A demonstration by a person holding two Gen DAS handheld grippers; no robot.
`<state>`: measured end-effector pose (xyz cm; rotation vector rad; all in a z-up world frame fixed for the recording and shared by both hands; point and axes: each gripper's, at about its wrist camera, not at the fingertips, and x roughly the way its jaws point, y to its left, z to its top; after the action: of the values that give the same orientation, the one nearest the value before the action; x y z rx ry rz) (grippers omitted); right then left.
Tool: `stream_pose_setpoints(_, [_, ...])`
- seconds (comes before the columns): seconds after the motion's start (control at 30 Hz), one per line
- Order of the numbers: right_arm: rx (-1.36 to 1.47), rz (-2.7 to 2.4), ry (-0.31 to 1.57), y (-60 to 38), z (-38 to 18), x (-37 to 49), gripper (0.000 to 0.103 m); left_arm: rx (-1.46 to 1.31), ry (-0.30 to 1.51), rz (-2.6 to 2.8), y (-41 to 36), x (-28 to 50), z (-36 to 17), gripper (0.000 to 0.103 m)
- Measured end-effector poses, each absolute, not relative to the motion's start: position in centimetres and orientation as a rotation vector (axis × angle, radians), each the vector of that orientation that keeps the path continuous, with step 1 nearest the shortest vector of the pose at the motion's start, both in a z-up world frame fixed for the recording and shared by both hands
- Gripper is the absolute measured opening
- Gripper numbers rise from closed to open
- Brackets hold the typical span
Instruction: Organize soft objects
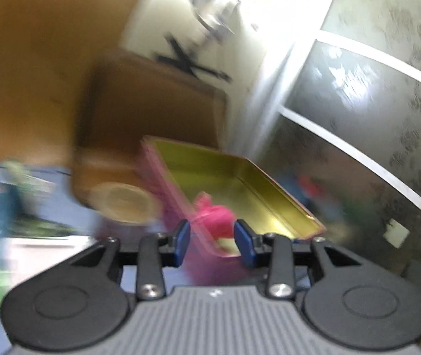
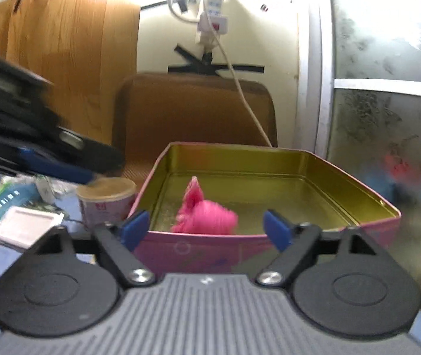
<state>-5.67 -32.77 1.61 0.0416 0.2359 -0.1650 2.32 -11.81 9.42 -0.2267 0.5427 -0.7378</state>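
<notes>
The pink soft toy (image 2: 203, 214) lies in the pink tin (image 2: 269, 244), on its gold floor toward the near wall. My right gripper (image 2: 207, 229) stands wide open at six o'clock of it, holding nothing. My left gripper (image 1: 212, 241) is narrowly parted; through the blur it seems to grip nothing. A paper cup (image 2: 107, 202) sits at nine o'clock of the tin.

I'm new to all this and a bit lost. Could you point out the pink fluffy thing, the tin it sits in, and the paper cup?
pink fluffy thing (image 2: 207, 217): right wrist view, its rounded body.
tin (image 2: 269, 248): right wrist view, pink outer front wall.
paper cup (image 2: 107, 204): right wrist view, its side below the rim.
</notes>
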Motion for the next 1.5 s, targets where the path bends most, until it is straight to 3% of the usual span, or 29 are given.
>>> stream_pose_setpoints(0.17, [0.059, 0.086, 0.175, -28.6, 2.9, -5.8, 0.082, -0.252, 0.564, -0.472, -1.0, 1.7, 7.3, 0.034])
stream_pose_setpoints(0.37, [0.167, 0.459, 0.378, -20.2, 3.2, 0.9, 0.058, -0.580, 0.727, -0.277, 9.4, 2.8, 2.3, 0.032])
stream_pose_setpoints(0.5, [0.231, 0.497, 0.522, -16.1, 2.4, 7.2, 0.052, -0.638, 0.748, -0.249, 10.8, 2.7, 0.8, 0.032])
stream_pose_setpoints(0.57, [0.231, 0.524, 0.598, -14.8, 1.3, 8.2, 0.039, -0.646, 0.770, -0.259, 10.4, 3.0, 0.5, 0.032])
stream_pose_setpoints(0.6, [0.247, 0.542, 0.623, -14.6, 0.9, 8.1, 0.026, -0.647, 0.782, -0.271, 10.1, 3.1, 0.2, 0.032])
stream_pose_setpoints(0.77, [0.321, 0.585, 0.606, -17.7, 0.8, 1.3, 0.015, -0.597, 0.783, -0.346, 7.8, 2.3, 0.2, 0.034])
stream_pose_setpoints(0.83, [0.350, 0.559, 0.603, -20.0, 0.3, -1.7, 0.006, -0.557, 0.807, -0.428, 5.7, 1.9, 0.3, 0.035])
stream_pose_setpoints(1.03, [0.315, 0.354, 0.573, -25.8, -1.6, -9.2, 0.007, -0.355, 0.827, -0.628, -3.8, 0.0, 0.8, 0.043])
stream_pose_setpoints(1.17, [0.249, 0.319, 0.555, -27.7, -2.0, -12.2, 0.018, -0.248, 0.812, -0.669, -7.3, -0.2, 1.0, 0.050])
stream_pose_setpoints(1.23, [0.165, 0.313, 0.527, -27.4, -1.8, -13.1, 0.055, -0.257, 0.823, -0.666, -7.5, 0.3, 1.1, 0.051])
stream_pose_setpoints(1.3, [0.042, 0.306, 0.488, -25.5, -1.8, -13.4, 0.070, -0.267, 0.833, -0.664, -7.3, 0.4, 0.9, 0.051])
stream_pose_setpoints(1.47, [-0.084, 0.307, 0.462, -23.8, -3.0, -12.9, 0.070, -0.171, 0.823, -0.650, -8.3, -0.2, 1.1, 0.043])
stream_pose_setpoints(1.5, [-0.055, 0.290, 0.468, -23.9, -2.9, -12.2, 0.065, -0.155, 0.830, -0.648, -8.8, -0.1, 1.3, 0.042])
